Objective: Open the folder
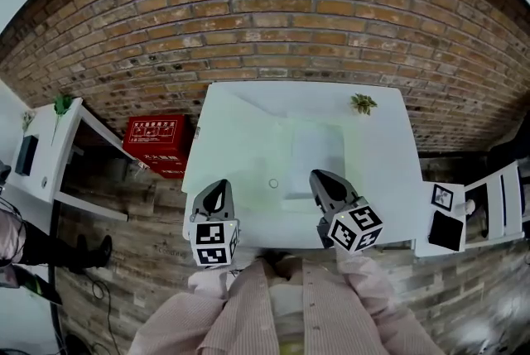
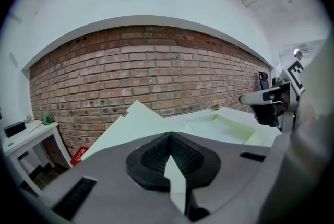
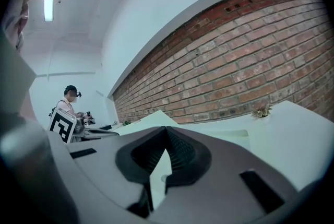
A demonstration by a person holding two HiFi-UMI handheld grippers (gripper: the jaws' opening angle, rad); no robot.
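Observation:
The folder (image 1: 315,151) is a pale, translucent sheet lying flat and closed on the white table (image 1: 240,134), right of its middle. It shows again as a faint greenish rectangle in the left gripper view (image 2: 225,124) and in the right gripper view (image 3: 229,134). My left gripper (image 1: 218,189) hangs over the table's near edge, left of the folder, with its jaws shut and nothing between them (image 2: 168,138). Just off the folder's near edge, my right gripper (image 1: 322,179) is also shut and empty (image 3: 167,132). Neither gripper touches the folder.
A small potted plant (image 1: 362,103) stands at the table's far right by the brick wall. A small ring (image 1: 273,184) lies on the table between the grippers. A red box (image 1: 156,143) sits on the floor to the left, beside a white shelf (image 1: 62,148). Another person (image 3: 67,107) stands far off.

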